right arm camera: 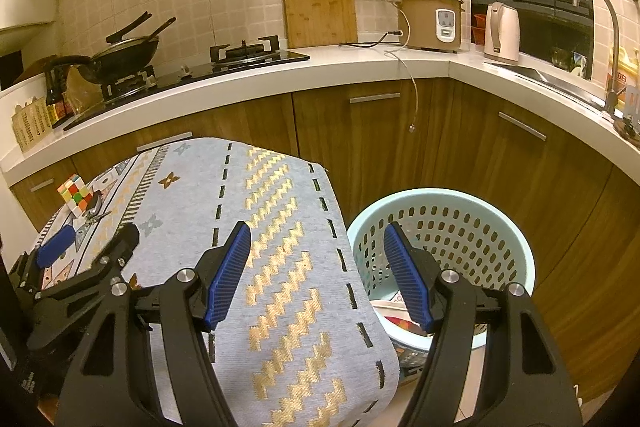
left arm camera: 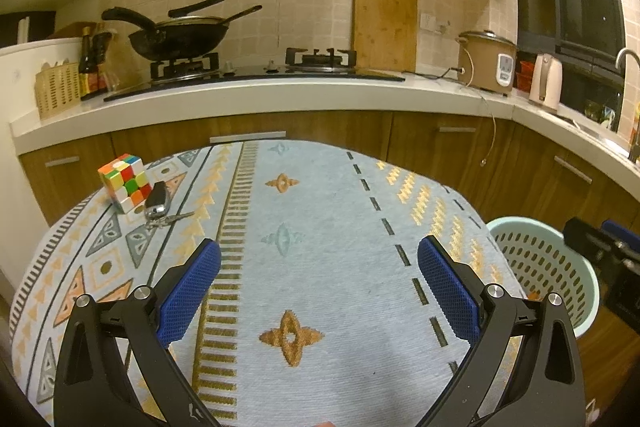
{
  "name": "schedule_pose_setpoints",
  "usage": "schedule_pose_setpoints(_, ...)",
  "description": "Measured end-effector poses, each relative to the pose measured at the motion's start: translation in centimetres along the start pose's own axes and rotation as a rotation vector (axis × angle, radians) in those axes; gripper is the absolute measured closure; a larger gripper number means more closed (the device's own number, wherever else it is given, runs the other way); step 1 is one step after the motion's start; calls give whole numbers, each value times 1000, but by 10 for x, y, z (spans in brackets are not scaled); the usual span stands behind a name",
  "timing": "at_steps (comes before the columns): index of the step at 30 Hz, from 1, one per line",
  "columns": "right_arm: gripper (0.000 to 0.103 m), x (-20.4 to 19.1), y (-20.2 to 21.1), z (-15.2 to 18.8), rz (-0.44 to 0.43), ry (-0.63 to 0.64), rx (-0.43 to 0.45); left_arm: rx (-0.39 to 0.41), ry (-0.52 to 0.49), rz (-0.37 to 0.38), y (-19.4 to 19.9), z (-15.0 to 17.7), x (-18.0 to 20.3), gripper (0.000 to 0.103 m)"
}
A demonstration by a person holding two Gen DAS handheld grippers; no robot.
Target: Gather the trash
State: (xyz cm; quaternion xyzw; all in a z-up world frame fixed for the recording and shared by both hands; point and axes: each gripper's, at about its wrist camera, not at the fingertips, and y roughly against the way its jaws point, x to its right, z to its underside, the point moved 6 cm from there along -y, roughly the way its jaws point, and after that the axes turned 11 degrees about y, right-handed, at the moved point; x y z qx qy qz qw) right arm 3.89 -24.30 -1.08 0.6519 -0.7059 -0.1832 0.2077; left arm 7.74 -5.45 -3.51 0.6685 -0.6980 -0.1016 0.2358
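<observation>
A pale green perforated basket (right arm camera: 460, 227) stands on the floor right of the table; it also shows in the left wrist view (left arm camera: 544, 263). Some wrappers or paper (right arm camera: 394, 311) lie inside it. My left gripper (left arm camera: 320, 267) is open and empty over the patterned tablecloth (left arm camera: 320, 211). My right gripper (right arm camera: 318, 255) is open and empty, above the table's right edge and the basket rim. The left gripper also shows in the right wrist view (right arm camera: 92, 247), and the right gripper's body shows at the left wrist view's right edge.
A Rubik's cube (left arm camera: 125, 182) and a car key with keyring (left arm camera: 158, 205) lie at the table's far left. Behind stand wooden cabinets (right arm camera: 360, 139) and a counter with a wok (left arm camera: 176, 37), cutting board (left arm camera: 385, 23), rice cooker (right arm camera: 432, 21), kettle (right arm camera: 501, 33) and sink tap (right arm camera: 600, 39).
</observation>
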Motion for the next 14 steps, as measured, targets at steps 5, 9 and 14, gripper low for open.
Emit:
schedule_pose_setpoints(5, 38, 4, 0, 0, 2, -10, -2, 7, -9, -18, 1, 0, 1, 8)
schedule_pose_setpoints(9, 38, 5, -1, 3, 7, -10, -8, 3, -10, -23, 0, 0, 1, 8)
schedule_pose_setpoints(14, 38, 5, 0, 3, 8, -8, -9, 18, -23, -14, 4, 0, 4, 8)
